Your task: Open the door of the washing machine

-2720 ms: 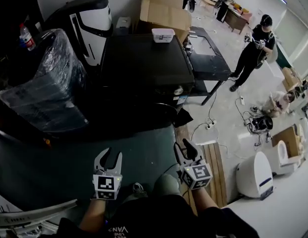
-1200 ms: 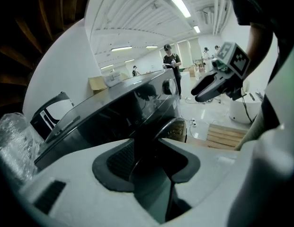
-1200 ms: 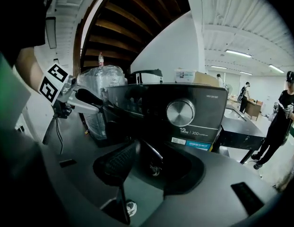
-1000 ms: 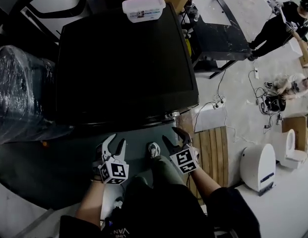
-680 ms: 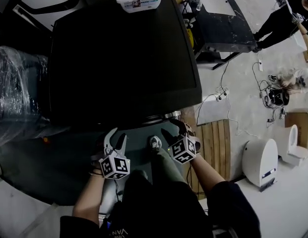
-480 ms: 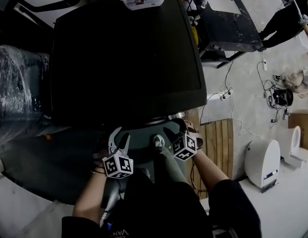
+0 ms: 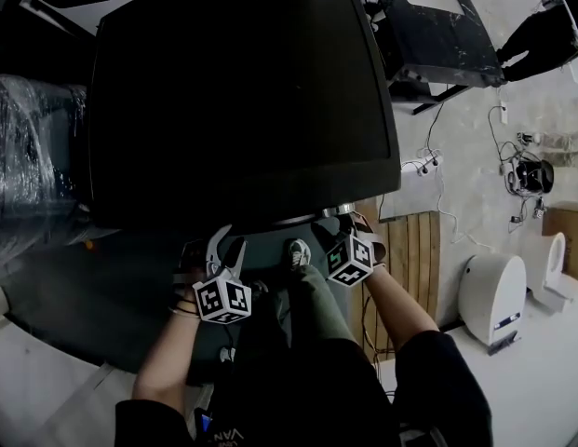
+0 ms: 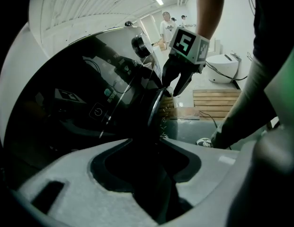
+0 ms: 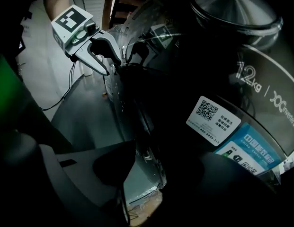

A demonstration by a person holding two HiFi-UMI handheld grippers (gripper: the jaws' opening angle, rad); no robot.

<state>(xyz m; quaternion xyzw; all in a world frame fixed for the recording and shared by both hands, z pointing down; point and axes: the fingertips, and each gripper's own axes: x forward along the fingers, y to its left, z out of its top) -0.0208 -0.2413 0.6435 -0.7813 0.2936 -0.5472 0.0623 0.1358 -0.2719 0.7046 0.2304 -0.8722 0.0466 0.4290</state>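
— Washer?
— Washing machine (image 7: 242,91) sits centre, just beyond my grippers: big black box, flat matte top. Door (image 9: 137,112) on its near face, round, glossy dark, curved rim.
— Tongs?
— Left gripper (image 7: 229,246) jaws apart, just been widening. Right gripper (image 7: 342,233) apart, just been narrowing. Door rim stands between each pair; I see no pad pressing.

My left hand-held gripper (image 8: 149,148) has jaws apart, just been opening, with the dark rim of the washing machine door (image 8: 154,110) between them. Farther up that rim is my right hand-held gripper (image 8: 177,82), fingers spread.
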